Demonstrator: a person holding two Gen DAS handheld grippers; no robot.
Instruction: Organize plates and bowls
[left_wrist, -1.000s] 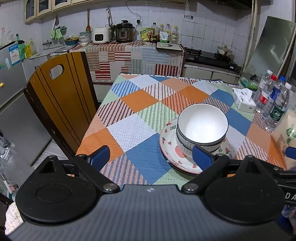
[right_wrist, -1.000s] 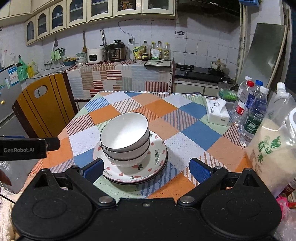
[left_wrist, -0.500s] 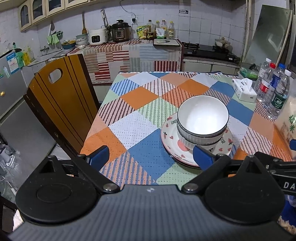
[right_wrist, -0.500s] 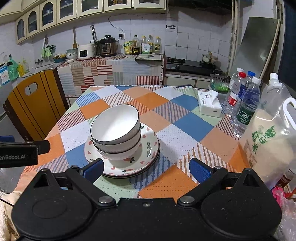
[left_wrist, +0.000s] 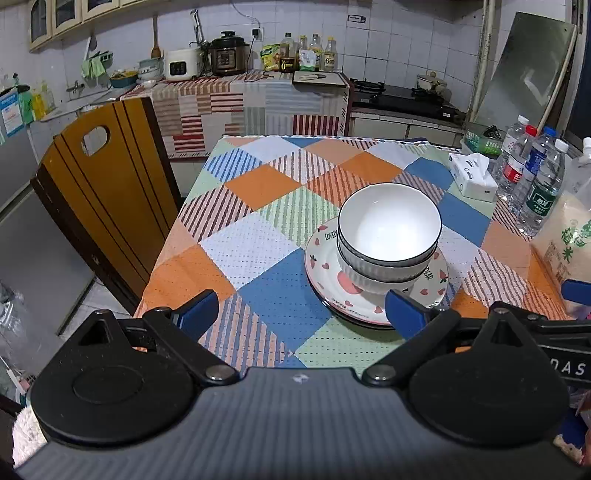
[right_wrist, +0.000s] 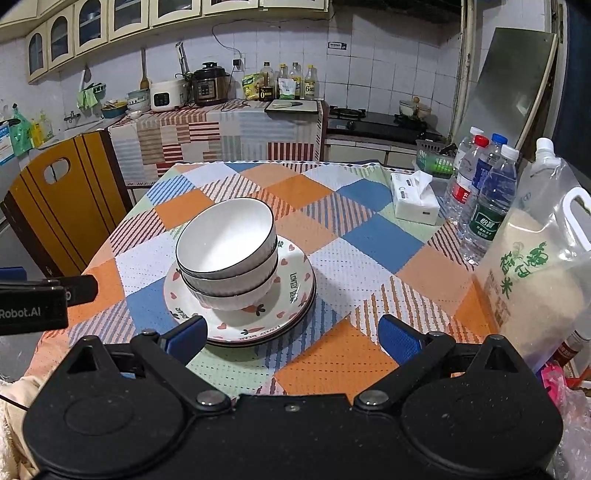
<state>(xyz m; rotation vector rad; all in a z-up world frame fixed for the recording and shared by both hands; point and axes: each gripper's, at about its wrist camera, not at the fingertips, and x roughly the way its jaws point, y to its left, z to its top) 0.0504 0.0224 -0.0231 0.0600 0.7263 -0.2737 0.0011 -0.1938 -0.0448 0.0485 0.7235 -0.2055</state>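
Glossy ceramic bowls (left_wrist: 388, 225), woven tablecloth (left_wrist: 258, 192)

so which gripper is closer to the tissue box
Right. The right gripper sits at the near edge, nearer the tissue box; the left gripper is farther left, beyond the bowls.

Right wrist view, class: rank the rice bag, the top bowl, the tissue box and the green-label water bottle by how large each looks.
1. rice bag, though it sits nearest the camera
2. top bowl
3 and 4. green-label water bottle and tissue box: they look too alike to rank.
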